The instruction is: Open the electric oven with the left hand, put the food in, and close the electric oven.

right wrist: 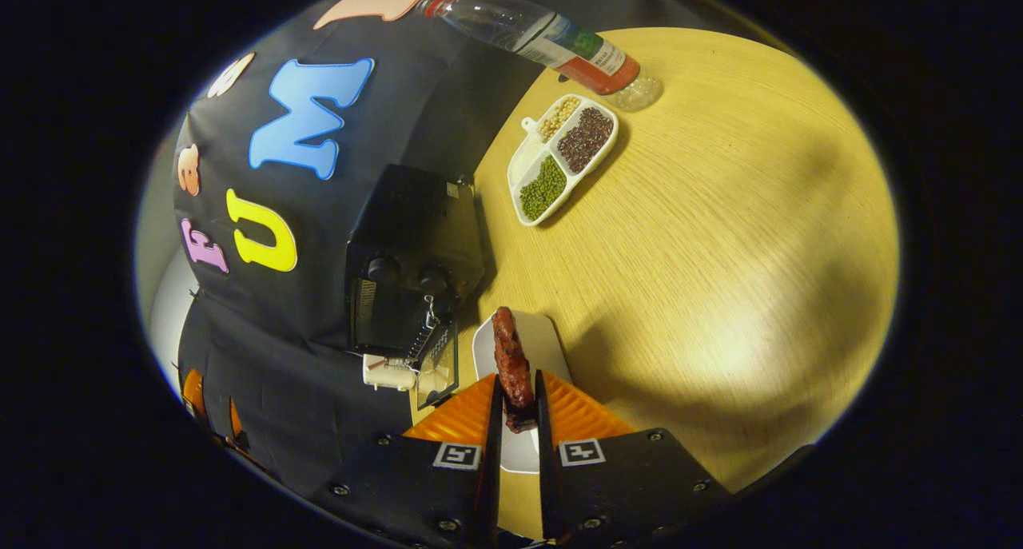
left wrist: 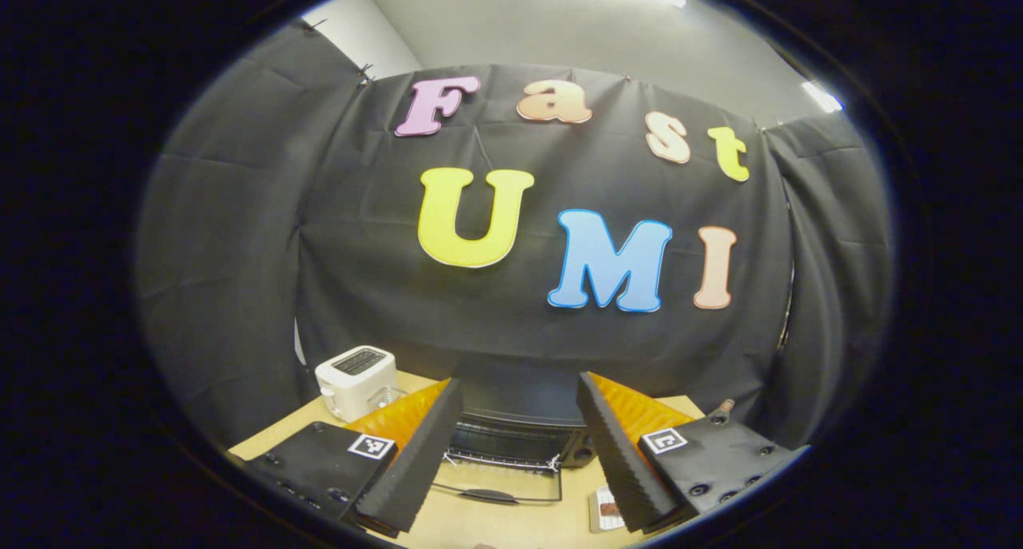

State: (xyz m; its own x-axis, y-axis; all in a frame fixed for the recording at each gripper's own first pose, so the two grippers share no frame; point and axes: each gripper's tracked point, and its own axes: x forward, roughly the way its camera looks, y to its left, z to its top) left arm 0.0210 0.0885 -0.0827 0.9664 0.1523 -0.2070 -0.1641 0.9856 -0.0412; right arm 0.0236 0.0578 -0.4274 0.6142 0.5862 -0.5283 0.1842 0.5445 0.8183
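**Oven open, meat gripped by one end**

Left gripper view: the left gripper hangs wide and empty before the electric oven at the desk's back edge, door down.

Right gripper view: the right gripper pinches the food above a white plate. Held so low, it could pivot, slip, or snag the oven's rim.

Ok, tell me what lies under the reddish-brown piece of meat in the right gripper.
The right gripper pinches the reddish-brown meat strip; a white plate lies beneath, on the pale wooden table. The fingers cover part of the plate.
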